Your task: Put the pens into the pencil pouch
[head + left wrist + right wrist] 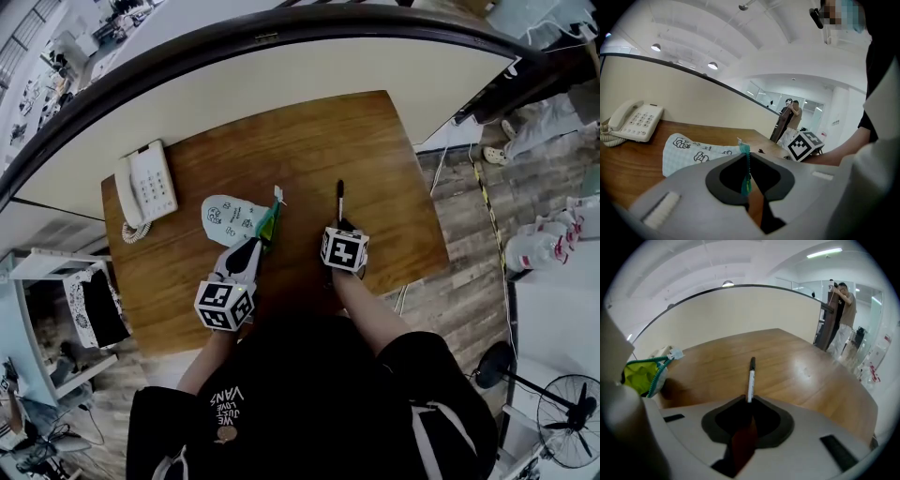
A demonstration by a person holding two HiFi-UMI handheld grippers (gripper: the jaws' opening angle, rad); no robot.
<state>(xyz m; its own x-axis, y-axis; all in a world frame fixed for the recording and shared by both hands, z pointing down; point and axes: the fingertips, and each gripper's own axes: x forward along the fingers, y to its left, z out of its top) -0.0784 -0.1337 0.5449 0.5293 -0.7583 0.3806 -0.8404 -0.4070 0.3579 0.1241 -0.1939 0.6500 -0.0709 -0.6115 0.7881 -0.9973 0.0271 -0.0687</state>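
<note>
Head view, with both gripper views. Wooden table [309, 141], set against a curved cream partition [281, 80]. A white telephone [148, 187] with coiled cord lies at the table's far left, well apart from the work. The pouch [230, 220], white with cartoon print and a teal zip, lies flat near the centre with its mouth towards the right. Left gripper [261, 240]: jaws together on the zip edge at the mouth. Right gripper [339, 225]: jaws clamped on the near end of the pen [339, 199], which points away along the wood, just right of the pouch's mouth. The marker cube hides the grip from above.
</note>
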